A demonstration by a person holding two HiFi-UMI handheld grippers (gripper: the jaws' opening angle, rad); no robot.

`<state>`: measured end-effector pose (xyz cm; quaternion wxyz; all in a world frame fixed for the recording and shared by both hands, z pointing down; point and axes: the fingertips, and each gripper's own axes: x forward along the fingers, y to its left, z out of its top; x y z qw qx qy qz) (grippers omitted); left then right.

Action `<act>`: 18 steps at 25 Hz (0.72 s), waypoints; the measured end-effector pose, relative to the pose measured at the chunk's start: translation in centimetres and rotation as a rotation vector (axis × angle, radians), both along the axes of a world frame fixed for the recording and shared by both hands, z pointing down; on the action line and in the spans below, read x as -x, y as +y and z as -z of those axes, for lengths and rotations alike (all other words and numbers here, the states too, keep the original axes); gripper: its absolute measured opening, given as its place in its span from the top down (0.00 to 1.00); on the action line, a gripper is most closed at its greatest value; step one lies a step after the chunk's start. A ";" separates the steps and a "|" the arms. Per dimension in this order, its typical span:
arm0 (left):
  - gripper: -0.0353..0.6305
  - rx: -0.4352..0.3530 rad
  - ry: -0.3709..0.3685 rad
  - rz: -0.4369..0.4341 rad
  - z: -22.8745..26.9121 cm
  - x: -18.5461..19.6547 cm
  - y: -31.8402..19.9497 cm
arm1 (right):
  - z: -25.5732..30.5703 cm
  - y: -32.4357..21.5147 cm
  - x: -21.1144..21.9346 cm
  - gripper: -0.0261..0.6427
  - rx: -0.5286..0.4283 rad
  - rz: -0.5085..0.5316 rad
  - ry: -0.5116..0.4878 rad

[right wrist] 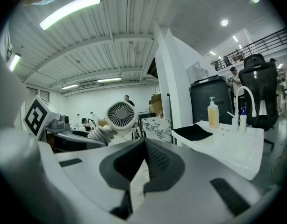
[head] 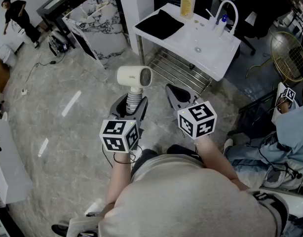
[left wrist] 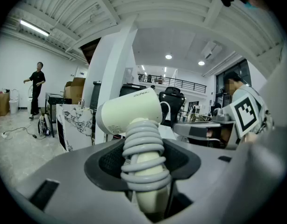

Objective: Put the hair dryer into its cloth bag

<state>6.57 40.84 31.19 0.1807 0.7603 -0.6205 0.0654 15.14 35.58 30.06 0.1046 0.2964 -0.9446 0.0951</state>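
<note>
A cream hair dryer [head: 134, 76] with its grey cord coiled round the handle stands upright in my left gripper [head: 132, 102], held over the floor in front of a white table. In the left gripper view the handle [left wrist: 143, 160] sits between the dark pads, which close on it, and the barrel [left wrist: 129, 113] points left. My right gripper [head: 177, 95] hangs beside it, shut with nothing between its fingers [right wrist: 155, 160]; its view catches the dryer's grille [right wrist: 119, 115] to the left. A flat black cloth bag [head: 160, 23] lies on the table's left end [right wrist: 192, 132].
The white table [head: 210, 48] carries a sink, a faucet [head: 225, 11] and a soap bottle [head: 187, 3], with a metal rack [head: 178, 70] beneath. A marble-patterned panel [head: 99, 26] stands to the left. A person sits at right [head: 289, 127]; another walks far left [head: 18, 14].
</note>
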 end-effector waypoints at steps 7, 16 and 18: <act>0.60 0.027 -0.046 -0.013 -0.8 -0.9 -0.7 | 0.5 -0.9 -0.6 0.96 -0.032 -0.010 -0.005; 0.60 0.046 -0.039 0.001 -1.7 -1.5 -0.8 | 0.1 -0.3 -0.4 0.96 -0.031 0.020 0.001; 0.60 0.036 -0.034 0.005 -1.5 -1.6 -0.8 | 0.3 -0.3 -0.5 0.96 -0.037 0.022 -0.024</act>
